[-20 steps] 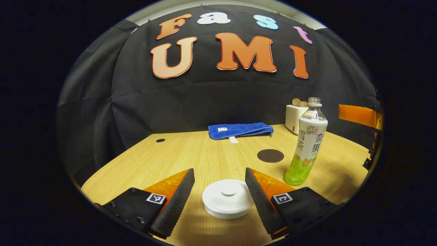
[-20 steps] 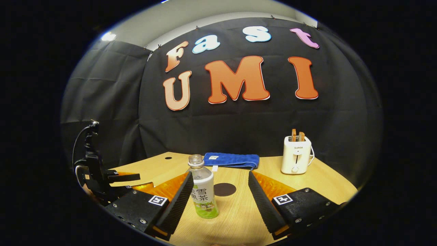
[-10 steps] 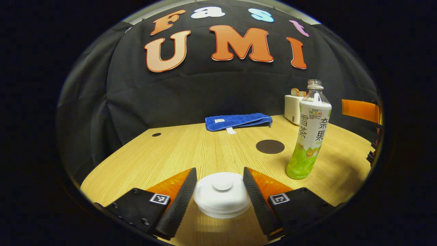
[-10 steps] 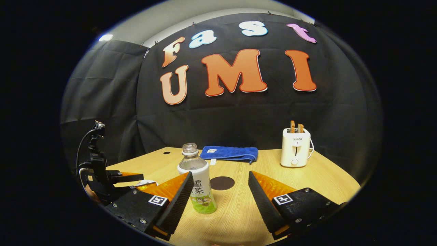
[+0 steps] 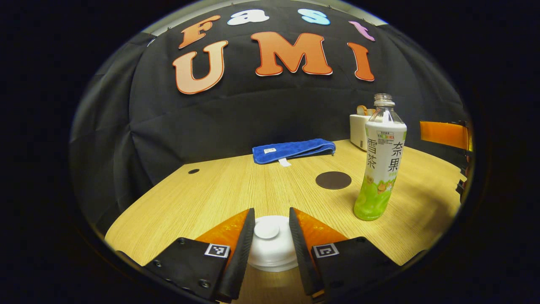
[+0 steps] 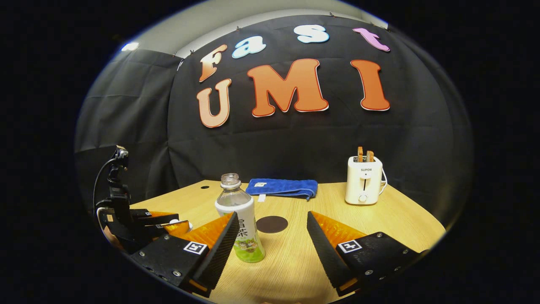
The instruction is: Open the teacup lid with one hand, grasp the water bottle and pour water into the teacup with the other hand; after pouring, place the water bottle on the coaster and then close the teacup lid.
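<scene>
The white teacup lid (image 5: 270, 249) with its round knob lies between the fingers of my left gripper (image 5: 271, 211). The jaws stand narrow on either side of the knob, with a slim gap still showing on the right. The uncapped bottle (image 5: 381, 160) with a white and green label stands upright to the right. In the right gripper view the bottle (image 6: 237, 211) stands just inside the left finger of my open right gripper (image 6: 272, 216), apart from it. The left gripper (image 6: 160, 220) is low at the far left. The dark round coaster (image 5: 333, 180) (image 6: 272, 224) lies beyond the bottle.
A folded blue towel (image 5: 293, 150) (image 6: 282, 187) lies at the back of the wooden table (image 5: 202, 198). A white toaster (image 6: 363, 179) with toast stands back right. A small dark hole (image 5: 193, 171) marks the table's far left.
My left gripper moved forward over the lid and its jaws narrowed around the knob. The right gripper drifted slightly right, so the bottle now sits by its left finger.
</scene>
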### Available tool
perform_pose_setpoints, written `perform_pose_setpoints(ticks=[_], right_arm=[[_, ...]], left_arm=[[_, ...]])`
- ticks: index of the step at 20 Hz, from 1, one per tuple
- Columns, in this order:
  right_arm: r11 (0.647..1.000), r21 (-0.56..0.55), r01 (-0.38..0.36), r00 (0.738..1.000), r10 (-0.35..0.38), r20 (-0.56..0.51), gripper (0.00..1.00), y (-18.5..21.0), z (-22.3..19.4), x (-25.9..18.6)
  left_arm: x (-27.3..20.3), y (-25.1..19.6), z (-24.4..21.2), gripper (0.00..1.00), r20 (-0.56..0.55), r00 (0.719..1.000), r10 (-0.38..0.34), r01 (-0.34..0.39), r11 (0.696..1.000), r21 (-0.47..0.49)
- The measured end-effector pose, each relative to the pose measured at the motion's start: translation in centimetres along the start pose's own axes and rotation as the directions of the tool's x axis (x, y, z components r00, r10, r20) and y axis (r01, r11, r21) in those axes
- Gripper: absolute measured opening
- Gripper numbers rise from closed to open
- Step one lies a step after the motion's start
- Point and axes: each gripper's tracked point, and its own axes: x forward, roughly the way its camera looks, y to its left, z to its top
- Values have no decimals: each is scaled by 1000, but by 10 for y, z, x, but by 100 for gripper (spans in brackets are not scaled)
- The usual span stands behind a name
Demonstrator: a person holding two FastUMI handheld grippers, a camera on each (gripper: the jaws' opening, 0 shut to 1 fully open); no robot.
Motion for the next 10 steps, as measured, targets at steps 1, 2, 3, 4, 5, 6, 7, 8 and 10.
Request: perform_pose_setpoints(ticks=[1,2,3,4,5,6,7,8,10], right_arm=[[1000,-3,-4,1000,4,-2,97,0,-1,0],[1000,-9,-8,1000,8,-7,97,1,-1,0],[1000,-14,-8,1000,8,-16,97,0,-3,1],[1000,-20,-10,1000,10,-24,97,0,-6,1],[1000,-25,-16,999,15,-29,97,1,-7,0],[999,-30,-25,999,24,-29,97,4,-7,0],[999,-36,-30,999,29,-29,97,5,-7,1],[999,-41,-35,999,34,-28,97,7,-8,0],[998,-47,-42,999,41,-34,97,10,-10,2]], left_arm=[[0,0,-1,55,-3,1000,-2,2,1000,1],[0,3,-1,57,0,1000,1,-1,1000,1],[1,3,-1,55,-1,1000,3,-3,1000,-1],[0,3,-1,57,-2,1000,5,-5,1000,-1],[1,4,-1,57,-2,1000,6,-6,1000,-2],[2,4,-2,55,0,1000,8,-8,1000,0],[2,5,-1,55,-4,1000,14,-14,1000,1],[1,6,-3,58,-1,1000,13,-13,1000,4],[0,9,0,65,4,1000,18,-18,1000,2]])
